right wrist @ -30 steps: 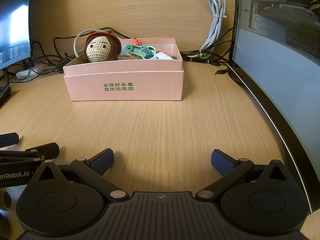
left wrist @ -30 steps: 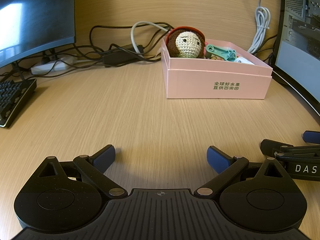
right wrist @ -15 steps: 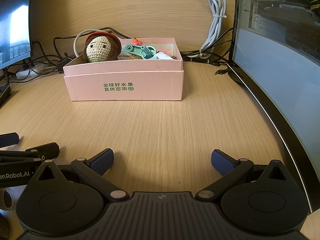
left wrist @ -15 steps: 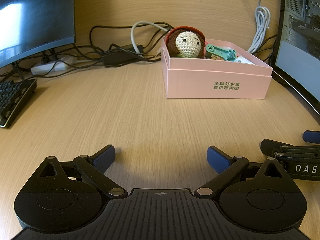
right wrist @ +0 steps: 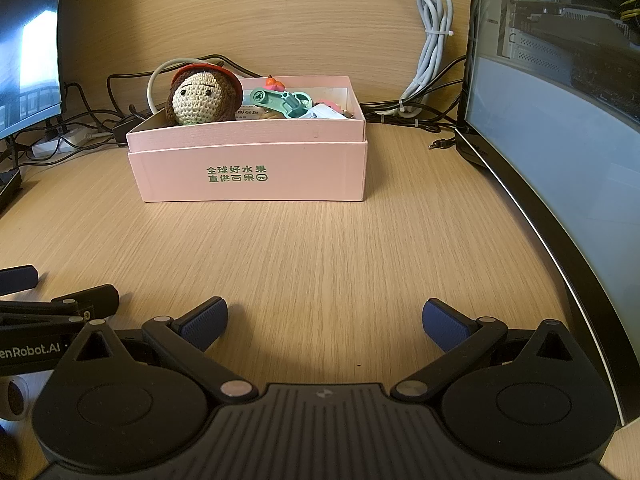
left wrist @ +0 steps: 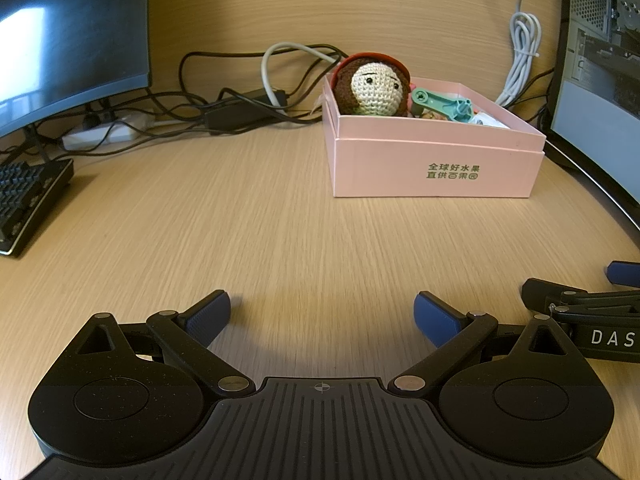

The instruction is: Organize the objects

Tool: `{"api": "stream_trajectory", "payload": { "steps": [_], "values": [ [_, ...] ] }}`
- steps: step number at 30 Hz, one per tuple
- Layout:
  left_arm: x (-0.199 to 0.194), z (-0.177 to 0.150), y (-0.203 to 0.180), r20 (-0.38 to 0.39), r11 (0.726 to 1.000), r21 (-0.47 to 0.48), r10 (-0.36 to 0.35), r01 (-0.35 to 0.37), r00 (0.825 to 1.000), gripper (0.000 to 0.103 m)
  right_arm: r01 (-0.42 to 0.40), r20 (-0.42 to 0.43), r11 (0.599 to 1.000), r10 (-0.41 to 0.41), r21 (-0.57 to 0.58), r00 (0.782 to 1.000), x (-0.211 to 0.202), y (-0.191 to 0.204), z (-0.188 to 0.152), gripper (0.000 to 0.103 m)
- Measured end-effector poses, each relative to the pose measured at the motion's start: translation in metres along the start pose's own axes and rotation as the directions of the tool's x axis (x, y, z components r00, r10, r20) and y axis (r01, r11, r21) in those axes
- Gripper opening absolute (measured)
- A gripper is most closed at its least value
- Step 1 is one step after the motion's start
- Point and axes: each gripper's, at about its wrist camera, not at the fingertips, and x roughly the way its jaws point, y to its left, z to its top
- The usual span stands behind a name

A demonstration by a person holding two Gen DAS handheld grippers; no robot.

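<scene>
pink box (right wrist: pixel 248 168) well beyond both grippers' fingers (right wrist: pixel 204 322)

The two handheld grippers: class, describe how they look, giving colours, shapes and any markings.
Both the left gripper and the right gripper are matte black, with a ribbed centre plate, two round discs, silver pivot pins and angled link arms. Their fingertips carry blue textured pads. White lettering marks the sides: "DAS" on one, "enRobot.AI" on the other.

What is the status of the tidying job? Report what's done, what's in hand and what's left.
Done, apparently: the crocheted doll, the green plastic part and other small items already sit in the pink box.
In hand: nothing. The left gripper and right gripper are both open and empty, low over the desk.
Left: no loose item shows on the desk ahead, so the job looks close to finished.
</scene>
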Motion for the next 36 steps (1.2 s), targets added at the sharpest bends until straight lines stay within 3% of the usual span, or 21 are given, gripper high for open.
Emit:
{"api": "stream_trajectory", "payload": {
  "steps": [36],
  "values": [
    [-0.0006, 0.0011, 0.0003, 0.0, 1.0, 0.015, -0.021, 0.021, 1.0, 0.1, 0.0, 0.0, 1.0, 0.0, 0.0, 1.0, -0.0007, 0.0002, 0.0, 0.103]
  ]
}}
